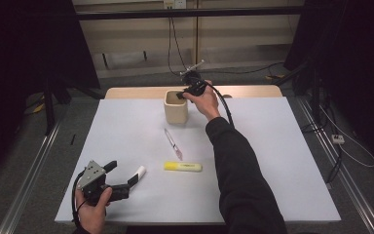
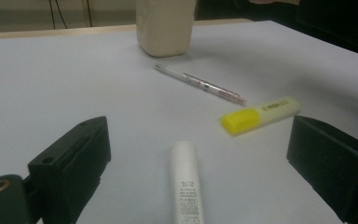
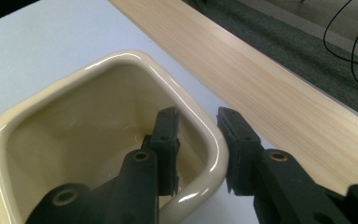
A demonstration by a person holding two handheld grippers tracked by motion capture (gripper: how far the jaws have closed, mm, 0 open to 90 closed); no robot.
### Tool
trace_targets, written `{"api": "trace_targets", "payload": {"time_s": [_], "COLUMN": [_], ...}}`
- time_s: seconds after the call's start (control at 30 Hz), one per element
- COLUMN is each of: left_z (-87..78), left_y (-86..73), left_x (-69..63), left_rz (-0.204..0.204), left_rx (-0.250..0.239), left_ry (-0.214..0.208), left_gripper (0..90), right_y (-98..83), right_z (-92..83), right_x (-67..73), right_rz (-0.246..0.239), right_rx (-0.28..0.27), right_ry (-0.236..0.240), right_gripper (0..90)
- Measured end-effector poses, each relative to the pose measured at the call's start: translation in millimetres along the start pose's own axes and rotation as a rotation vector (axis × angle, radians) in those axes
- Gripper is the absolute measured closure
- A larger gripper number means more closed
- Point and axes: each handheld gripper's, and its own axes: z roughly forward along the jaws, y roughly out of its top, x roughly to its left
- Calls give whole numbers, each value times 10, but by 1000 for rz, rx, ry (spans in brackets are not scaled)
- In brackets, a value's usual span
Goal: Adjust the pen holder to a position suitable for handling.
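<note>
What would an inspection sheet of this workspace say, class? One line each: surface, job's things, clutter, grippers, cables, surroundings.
Surface: white table top, wooden strip at the far edge.
Job's things: cream cup; white tube.
Clutter: pen, yellow highlighter.
Grippers: right gripper straddles the cup's rim, one jaw inside, one outside; left gripper open around the tube.
Cables: black cable trailing from the right gripper.
Surroundings: dark floor, floor cables.

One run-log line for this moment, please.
right gripper: jaws astride cup wall | left gripper: open, white tube between jaws
</note>
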Motion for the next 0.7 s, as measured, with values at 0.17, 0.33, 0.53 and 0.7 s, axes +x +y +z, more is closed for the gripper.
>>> {"api": "trace_targets", "payload": {"time_s": [0.17, 0.33, 0.53, 0.7], "left_z": [-3, 3, 2, 3], "left_y": [-4, -3, -2, -6], "left_x": [3, 5, 4, 15], "left_rz": [-4, -7, -5, -12], "left_rx": [2, 7, 5, 10], "left_ry": [-6, -15, -12, -10], "left_gripper": [60, 60, 61, 60], "right_y": [22, 16, 36, 51], "right_z": [-44, -57, -103, -183], "right_x": [12, 12, 52, 106], "right_rz": [20, 20, 9, -5], "right_rx": [27, 39, 32, 19], "right_ry": [-4, -14, -4, 11], "right_gripper": [720, 726, 730, 736]}}
